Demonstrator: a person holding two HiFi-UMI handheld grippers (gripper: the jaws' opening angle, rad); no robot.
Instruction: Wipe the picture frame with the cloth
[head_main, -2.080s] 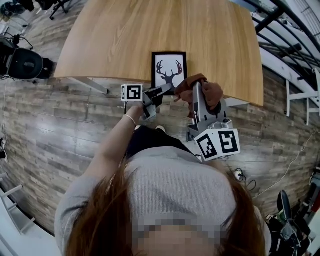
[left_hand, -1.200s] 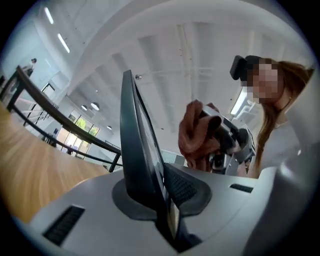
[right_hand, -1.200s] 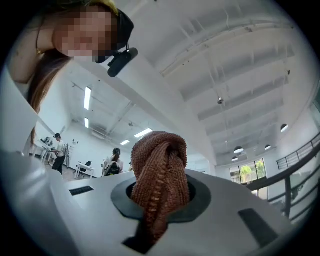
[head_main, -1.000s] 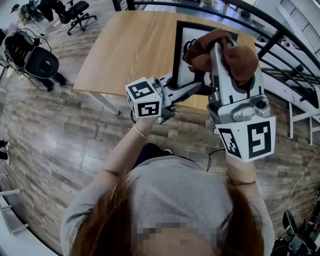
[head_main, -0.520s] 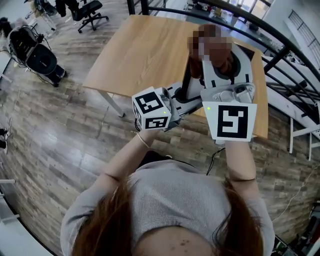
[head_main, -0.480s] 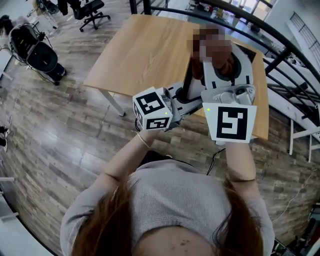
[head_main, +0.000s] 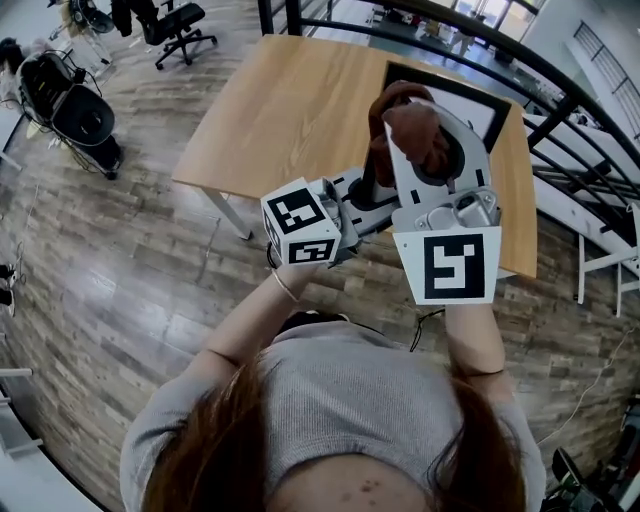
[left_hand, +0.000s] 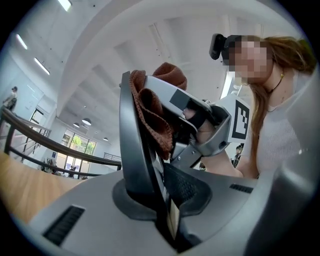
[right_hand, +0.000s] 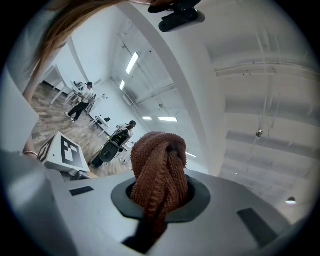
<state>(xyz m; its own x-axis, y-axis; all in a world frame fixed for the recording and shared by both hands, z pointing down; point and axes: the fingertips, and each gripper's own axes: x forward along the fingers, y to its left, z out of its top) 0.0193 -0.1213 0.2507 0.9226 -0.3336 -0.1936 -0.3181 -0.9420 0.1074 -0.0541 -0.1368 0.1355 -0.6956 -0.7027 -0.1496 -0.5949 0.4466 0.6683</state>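
The black picture frame with its white mat is held up off the wooden table, tilted toward me. My left gripper is shut on its lower edge; in the left gripper view the frame stands edge-on between the jaws of the left gripper. My right gripper is shut on a bunched brown cloth, which lies against the frame's face. The cloth shows against the frame from the left gripper view too. In the right gripper view the cloth bulges out between the jaws of the right gripper.
A black metal railing runs behind the table at the right. Office chairs stand on the wood-look floor at the far left. The person's arms reach up from below.
The right gripper has rolled and slid the cloth down and left across the frame, uncovering its upper right corner. The left gripper has lifted the frame slightly.
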